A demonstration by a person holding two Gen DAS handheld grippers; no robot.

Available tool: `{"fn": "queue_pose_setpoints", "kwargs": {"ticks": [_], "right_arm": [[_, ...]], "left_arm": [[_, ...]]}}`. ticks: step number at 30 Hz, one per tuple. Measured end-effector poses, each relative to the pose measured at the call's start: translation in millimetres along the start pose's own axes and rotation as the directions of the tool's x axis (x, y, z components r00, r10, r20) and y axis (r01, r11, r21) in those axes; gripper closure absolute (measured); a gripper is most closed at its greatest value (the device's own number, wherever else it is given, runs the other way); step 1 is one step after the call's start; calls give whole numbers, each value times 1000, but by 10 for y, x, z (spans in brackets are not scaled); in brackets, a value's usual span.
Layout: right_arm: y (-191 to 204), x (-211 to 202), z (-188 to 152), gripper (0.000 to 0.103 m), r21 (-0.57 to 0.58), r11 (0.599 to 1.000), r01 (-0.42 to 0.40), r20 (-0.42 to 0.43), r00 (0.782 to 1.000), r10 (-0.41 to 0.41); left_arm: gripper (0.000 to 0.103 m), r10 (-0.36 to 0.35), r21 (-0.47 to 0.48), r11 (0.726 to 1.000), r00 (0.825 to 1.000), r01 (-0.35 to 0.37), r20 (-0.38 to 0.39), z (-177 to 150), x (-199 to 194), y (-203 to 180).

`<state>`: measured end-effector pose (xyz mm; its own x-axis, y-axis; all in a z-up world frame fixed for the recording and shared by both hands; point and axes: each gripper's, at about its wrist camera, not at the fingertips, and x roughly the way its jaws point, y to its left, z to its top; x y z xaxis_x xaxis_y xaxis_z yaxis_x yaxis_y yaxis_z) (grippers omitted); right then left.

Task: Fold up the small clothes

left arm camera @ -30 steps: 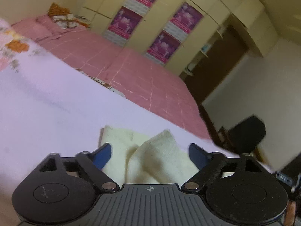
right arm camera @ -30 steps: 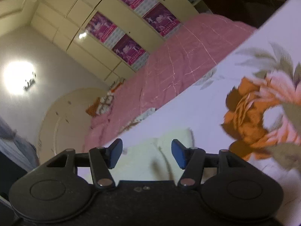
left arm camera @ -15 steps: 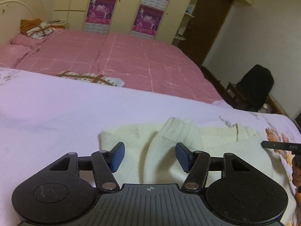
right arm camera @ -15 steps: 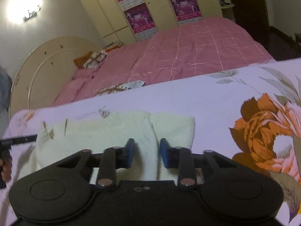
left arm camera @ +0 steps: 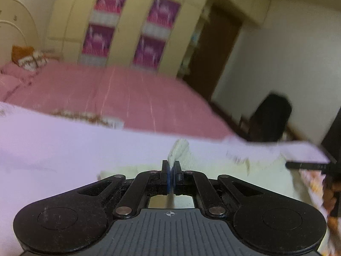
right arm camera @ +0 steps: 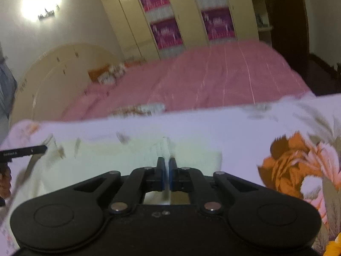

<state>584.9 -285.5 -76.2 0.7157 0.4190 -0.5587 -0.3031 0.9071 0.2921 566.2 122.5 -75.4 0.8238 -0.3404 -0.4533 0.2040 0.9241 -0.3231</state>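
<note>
A small cream knitted garment point(left arm camera: 213, 166) lies spread on the pale floral sheet point(left arm camera: 53, 149). In the left wrist view my left gripper point(left arm camera: 171, 168) is shut on a pinched ridge of the garment's left part, and a tuft of knit sticks up past the blue pads. The right wrist view shows the same cream garment point(right arm camera: 119, 157) with my right gripper point(right arm camera: 166, 166) shut on a fold of its right part. The picture is blurred, so the garment's far edge is hard to make out. Each gripper's black tip shows at the edge of the other view.
The floral sheet point(right arm camera: 287, 162) bears a large orange flower print at the right. Beyond it lies a pink quilted bed point(left arm camera: 127, 98) with pillows point(left arm camera: 27, 59) at its head. Cream wardrobes with purple posters point(right arm camera: 166, 32) line the back wall. A dark chair point(left arm camera: 270, 115) stands at the right.
Both grippers went from open astride the cream garment to shut on pinches of its knit. Both views rolled level, and the pinched cloth now stands up in ridges.
</note>
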Motion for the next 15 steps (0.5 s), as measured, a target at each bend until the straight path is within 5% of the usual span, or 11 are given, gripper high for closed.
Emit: {"fn": "queue_pose_setpoints", "kwargs": {"ticks": [3, 5, 15], "right_arm": [[-14, -156, 12, 99, 9, 1000, -16, 103, 995, 15], [-73, -167, 24, 99, 33, 999, 0, 135, 991, -5], [-177, 178, -39, 99, 87, 994, 69, 36, 997, -72]], "left_arm": [[101, 22, -51, 999, 997, -18, 73, -13, -136, 85], [101, 57, -71, 996, 997, -53, 54, -38, -80, 124], [101, 170, -58, 982, 976, -179, -136, -164, 373, 46]]}}
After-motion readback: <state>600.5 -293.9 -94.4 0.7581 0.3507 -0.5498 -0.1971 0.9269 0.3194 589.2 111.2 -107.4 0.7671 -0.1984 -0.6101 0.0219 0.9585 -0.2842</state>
